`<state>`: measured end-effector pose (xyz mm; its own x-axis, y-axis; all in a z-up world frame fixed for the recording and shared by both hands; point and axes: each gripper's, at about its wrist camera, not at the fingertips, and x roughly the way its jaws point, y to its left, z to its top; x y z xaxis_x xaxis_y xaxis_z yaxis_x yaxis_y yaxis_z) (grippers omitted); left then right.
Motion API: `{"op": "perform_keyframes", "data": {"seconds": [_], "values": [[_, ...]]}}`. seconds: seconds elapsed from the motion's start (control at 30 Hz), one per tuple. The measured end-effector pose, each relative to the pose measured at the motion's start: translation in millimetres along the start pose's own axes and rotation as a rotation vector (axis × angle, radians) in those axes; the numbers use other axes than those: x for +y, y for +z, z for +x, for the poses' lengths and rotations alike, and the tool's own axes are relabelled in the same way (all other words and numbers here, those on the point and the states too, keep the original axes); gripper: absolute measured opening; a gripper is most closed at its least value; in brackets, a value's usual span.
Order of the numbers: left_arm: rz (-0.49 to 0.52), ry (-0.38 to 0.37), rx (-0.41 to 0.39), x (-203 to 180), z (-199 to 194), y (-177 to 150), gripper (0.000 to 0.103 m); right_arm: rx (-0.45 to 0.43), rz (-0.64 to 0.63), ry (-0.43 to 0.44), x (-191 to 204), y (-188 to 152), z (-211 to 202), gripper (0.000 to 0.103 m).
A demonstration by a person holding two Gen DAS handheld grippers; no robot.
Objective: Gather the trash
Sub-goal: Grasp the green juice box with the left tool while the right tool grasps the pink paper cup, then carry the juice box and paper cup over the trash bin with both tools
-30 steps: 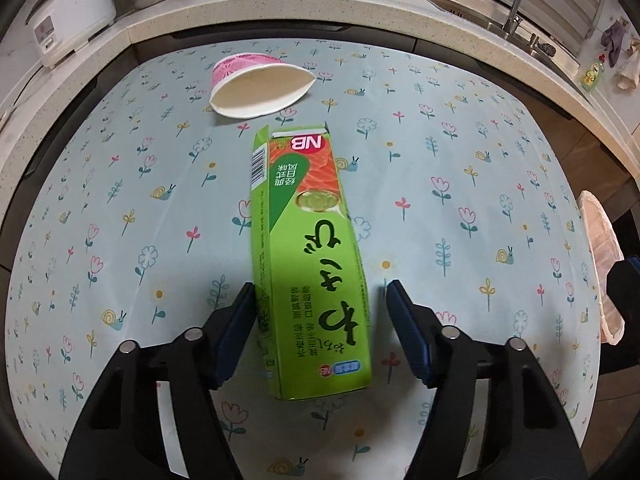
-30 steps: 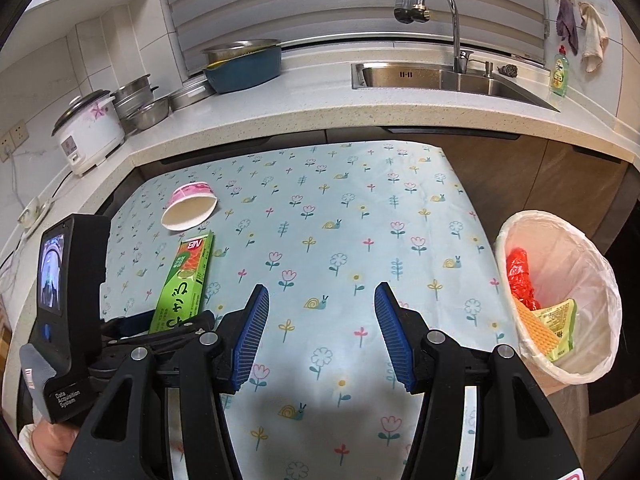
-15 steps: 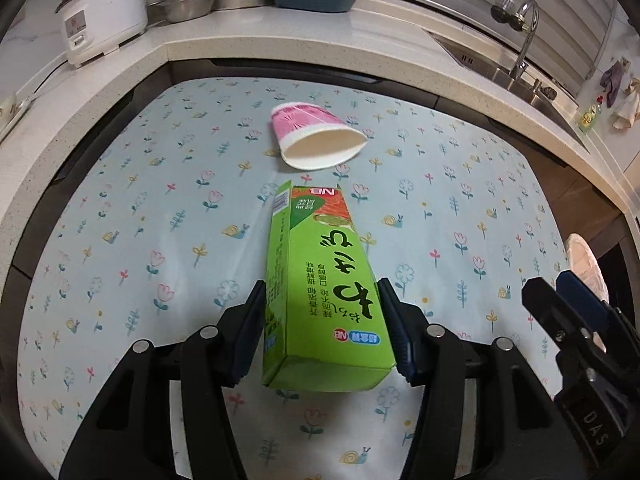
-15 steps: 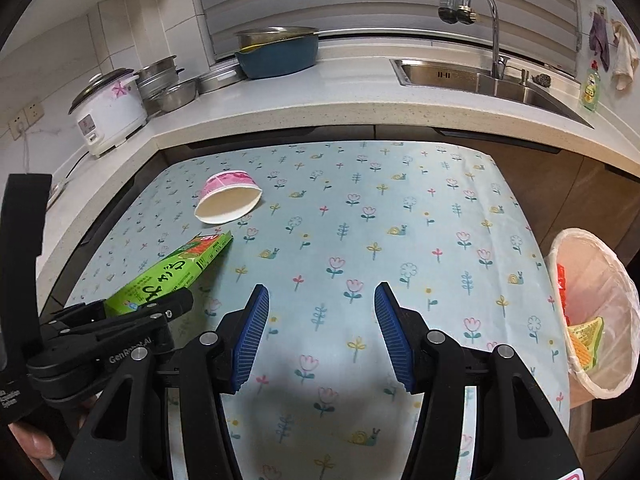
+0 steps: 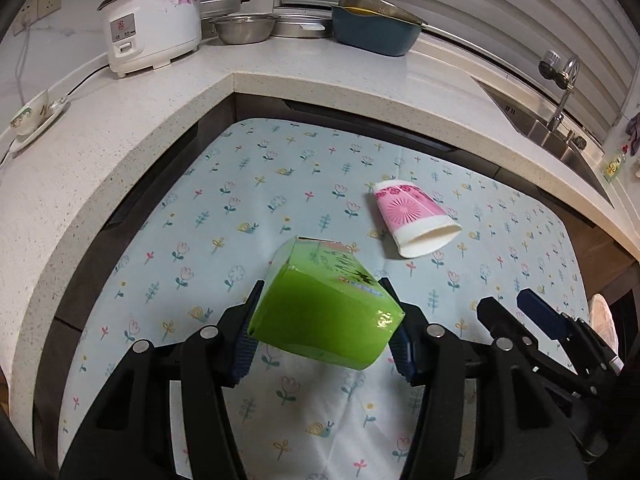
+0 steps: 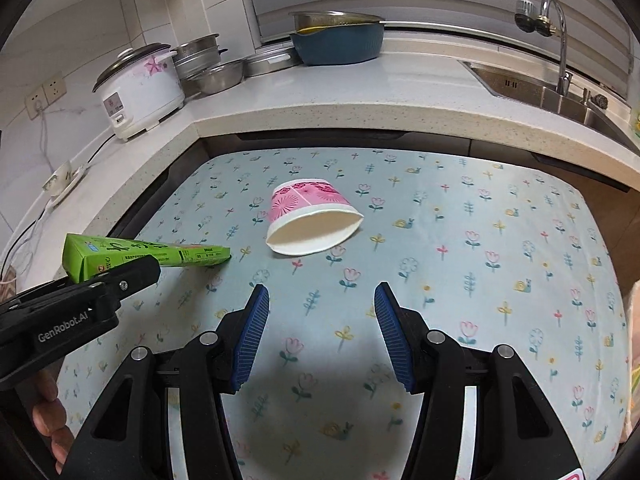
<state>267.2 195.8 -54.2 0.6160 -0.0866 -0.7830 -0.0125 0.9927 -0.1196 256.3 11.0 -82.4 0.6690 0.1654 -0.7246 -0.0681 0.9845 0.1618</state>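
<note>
While the green carton (image 5: 326, 322) is clamped between the blue pads of the left gripper (image 5: 324, 330), it is held clear of the floral tablecloth (image 5: 248, 208), its plain end turned toward the left wrist camera. From the right wrist view the same carton is seen from the side at the left, with dark brush-style characters and small print along its length; none of this can be read with certainty. "GenRobot.AI" is printed in white on the left gripper's black body. The right gripper (image 6: 322, 334) is held with its jaws apart and nothing between them, above bare cloth.

A pink-and-white paper cup (image 6: 314, 216) is lying on its side on the tablecloth, beyond the right gripper; its squashed mouth is turned toward the camera and its white inside appears empty. On the counter (image 6: 360, 92) a white rice cooker (image 6: 140, 92) with its lid on is set beside stacked steel bowls (image 6: 218, 76), whose insides cannot be seen. Further right, a steel colander is nested in a dark blue basin (image 6: 338, 46), with something yellow showing at the rim. A steel sink (image 6: 560, 96) is seen at the far right.
</note>
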Motion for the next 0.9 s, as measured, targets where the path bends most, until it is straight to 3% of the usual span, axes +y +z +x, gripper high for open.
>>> {"op": "perform_keyframes", "data": {"seconds": [0.5,0.6,0.7,0.9], "values": [[-0.03,0.0,-0.017,30,37,35,0.052,0.06,-0.003,0.042,32,33,92,0.05],[-0.033,-0.004,-0.012,31,43,38,0.052,0.073,0.008,0.051,31,35,104,0.038],[-0.028,-0.005,-0.008,28,46,38,0.052,0.083,0.019,0.056,29,35,111,0.015],[-0.008,-0.016,-0.009,11,41,35,0.052,0.037,0.032,0.059,21,36,90,0.007]]}}
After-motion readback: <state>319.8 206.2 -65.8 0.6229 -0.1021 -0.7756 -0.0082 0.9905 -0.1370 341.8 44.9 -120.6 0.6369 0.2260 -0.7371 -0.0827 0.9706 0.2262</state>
